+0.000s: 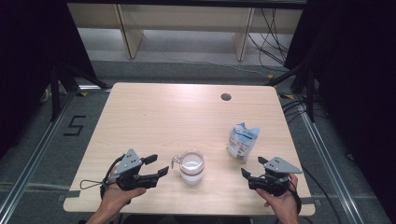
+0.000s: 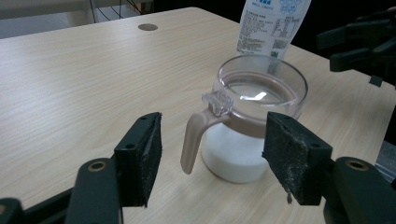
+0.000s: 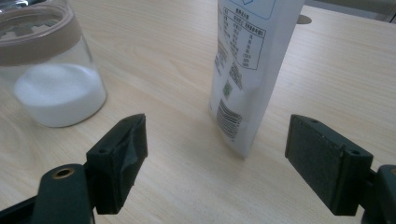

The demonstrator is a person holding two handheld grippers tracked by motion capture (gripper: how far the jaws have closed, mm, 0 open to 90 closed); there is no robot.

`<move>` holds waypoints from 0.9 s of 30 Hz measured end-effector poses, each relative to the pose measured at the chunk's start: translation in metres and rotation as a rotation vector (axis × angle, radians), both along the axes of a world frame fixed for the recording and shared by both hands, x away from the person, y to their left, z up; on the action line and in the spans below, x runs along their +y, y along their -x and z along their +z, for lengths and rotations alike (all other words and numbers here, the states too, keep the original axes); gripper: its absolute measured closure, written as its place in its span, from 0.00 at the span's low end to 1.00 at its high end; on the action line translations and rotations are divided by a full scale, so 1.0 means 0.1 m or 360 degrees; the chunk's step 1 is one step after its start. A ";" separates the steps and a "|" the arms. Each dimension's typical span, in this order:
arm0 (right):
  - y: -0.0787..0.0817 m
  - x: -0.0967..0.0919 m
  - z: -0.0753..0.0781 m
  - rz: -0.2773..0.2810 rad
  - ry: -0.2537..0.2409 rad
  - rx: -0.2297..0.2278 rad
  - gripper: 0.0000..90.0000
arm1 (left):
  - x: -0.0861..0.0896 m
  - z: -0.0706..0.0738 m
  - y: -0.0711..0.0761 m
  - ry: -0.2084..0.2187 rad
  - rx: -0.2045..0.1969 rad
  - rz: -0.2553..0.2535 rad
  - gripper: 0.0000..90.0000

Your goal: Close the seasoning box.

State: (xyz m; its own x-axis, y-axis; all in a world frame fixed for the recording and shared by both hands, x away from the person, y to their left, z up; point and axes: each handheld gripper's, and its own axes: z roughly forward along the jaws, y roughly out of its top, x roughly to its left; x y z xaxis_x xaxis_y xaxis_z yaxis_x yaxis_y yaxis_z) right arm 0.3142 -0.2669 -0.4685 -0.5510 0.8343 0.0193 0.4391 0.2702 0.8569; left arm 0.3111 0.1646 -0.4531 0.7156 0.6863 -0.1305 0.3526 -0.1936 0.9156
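Near the front edge of the wooden table (image 1: 140,107), a clear lidded jar (image 1: 192,167) holding white powder stands upright at centre. Its beige handle (image 2: 194,142) points toward the left gripper (image 1: 157,165), which sits just beside the jar on that side. That gripper's jaws are spread apart with nothing clamped; the handle lies between and just ahead of the pads (image 2: 148,158), not touching either. The handle's long axis runs vertically, so the jaws, spread level, straddle it squarely. A white powder pouch (image 1: 242,141) stands upright beyond and to the right of the jar, apart from it. The right gripper (image 1: 252,169) rests to the right of the jar, near the pouch, jaws spread and empty. Judgement: the left gripper is nearer the jar, and a short advance would bring the handle between its pads.
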 end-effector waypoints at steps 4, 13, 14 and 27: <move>0.00 -0.01 0.00 0.0018 0.0033 -0.0050 0.24 | 0.03 -0.06 0.03 -0.0034 0.0017 0.0004 0.37; 0.01 0.00 0.00 0.0016 -0.0032 -0.0001 0.21 | 0.05 -0.20 0.07 -0.0076 0.0066 0.0006 0.34; 0.03 0.01 0.00 -0.0021 -0.0050 0.0035 0.20 | 0.05 -0.21 0.09 -0.0071 0.0081 0.0014 0.34; 0.00 0.01 -0.04 0.0029 -0.0025 0.0037 0.18 | 0.06 -0.30 0.11 -0.0101 0.0093 0.0009 0.33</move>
State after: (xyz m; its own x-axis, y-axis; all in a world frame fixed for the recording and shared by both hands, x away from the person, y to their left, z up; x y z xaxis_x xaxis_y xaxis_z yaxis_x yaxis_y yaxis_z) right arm 0.3142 -0.2658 -0.4724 -0.5652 0.8237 0.0453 0.4540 0.2646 0.8508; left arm 0.3001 0.1709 -0.4834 0.7043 0.6983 -0.1279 0.4062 -0.2487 0.8793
